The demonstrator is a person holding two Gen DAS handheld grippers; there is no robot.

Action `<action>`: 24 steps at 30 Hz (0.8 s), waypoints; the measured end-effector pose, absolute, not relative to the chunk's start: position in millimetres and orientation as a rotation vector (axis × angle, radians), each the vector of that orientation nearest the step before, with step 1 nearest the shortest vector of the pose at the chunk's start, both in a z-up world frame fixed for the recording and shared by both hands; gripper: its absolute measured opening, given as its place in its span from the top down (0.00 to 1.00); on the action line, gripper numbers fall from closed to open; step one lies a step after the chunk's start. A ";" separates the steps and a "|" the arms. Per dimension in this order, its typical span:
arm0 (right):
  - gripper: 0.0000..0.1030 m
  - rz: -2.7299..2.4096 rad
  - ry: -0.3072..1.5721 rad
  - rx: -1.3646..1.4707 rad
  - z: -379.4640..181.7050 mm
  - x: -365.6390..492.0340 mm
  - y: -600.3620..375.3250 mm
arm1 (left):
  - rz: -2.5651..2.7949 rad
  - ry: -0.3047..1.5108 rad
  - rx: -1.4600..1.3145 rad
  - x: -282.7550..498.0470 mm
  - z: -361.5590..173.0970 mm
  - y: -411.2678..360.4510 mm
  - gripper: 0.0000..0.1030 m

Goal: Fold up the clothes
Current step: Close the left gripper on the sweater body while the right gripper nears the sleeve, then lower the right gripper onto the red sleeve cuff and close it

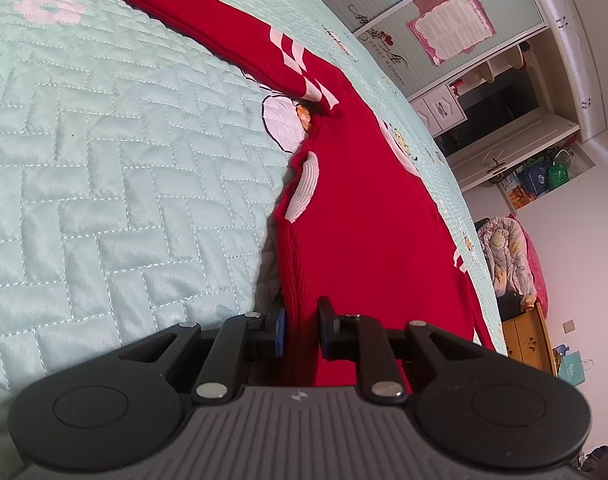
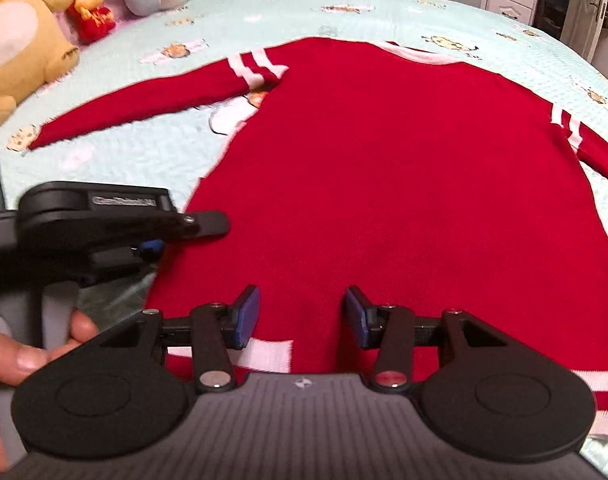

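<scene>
A red knit sweater (image 2: 384, 168) with white stripes lies flat on the pale green quilted bedspread (image 2: 304, 4), collar far from me, hem near me. Its left sleeve (image 2: 143, 104) stretches out to the left and the right sleeve (image 2: 584, 144) runs off to the right. In the left wrist view my left gripper (image 1: 301, 326) is shut on the sweater's (image 1: 356, 220) side edge, red knit pinched between the blue pads. The right wrist view shows that left gripper (image 2: 151, 246) at the sweater's lower left edge. My right gripper (image 2: 302, 318) stands open just above the hem, nothing between its fingers.
Plush toys (image 2: 19, 40) sit along the head of the bed at the far left. A person's hand (image 2: 23, 356) holds the left gripper's handle. Beyond the bed are a wardrobe (image 1: 464, 20) and a bundle of bedding on a cabinet (image 1: 508, 256).
</scene>
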State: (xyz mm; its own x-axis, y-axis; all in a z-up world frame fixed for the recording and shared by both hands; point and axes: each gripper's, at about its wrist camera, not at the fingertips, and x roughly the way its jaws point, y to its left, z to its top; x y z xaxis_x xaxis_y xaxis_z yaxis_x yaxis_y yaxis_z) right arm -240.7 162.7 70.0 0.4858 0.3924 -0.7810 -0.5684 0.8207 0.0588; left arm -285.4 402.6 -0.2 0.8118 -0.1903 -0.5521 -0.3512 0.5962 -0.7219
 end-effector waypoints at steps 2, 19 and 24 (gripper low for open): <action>0.52 0.603 0.928 -0.209 62.0 -243.3 163.4 | 0.102 0.641 -0.945 -285.2 -0.2 402.3 0.81; 0.58 0.660 0.884 -0.064 74.9 -248.6 143.1 | 0.009 0.637 -1.047 -283.8 -7.4 422.6 0.85; 0.64 0.724 0.934 0.022 62.5 -244.4 148.7 | -0.023 0.603 -1.092 -285.9 -7.7 429.1 0.74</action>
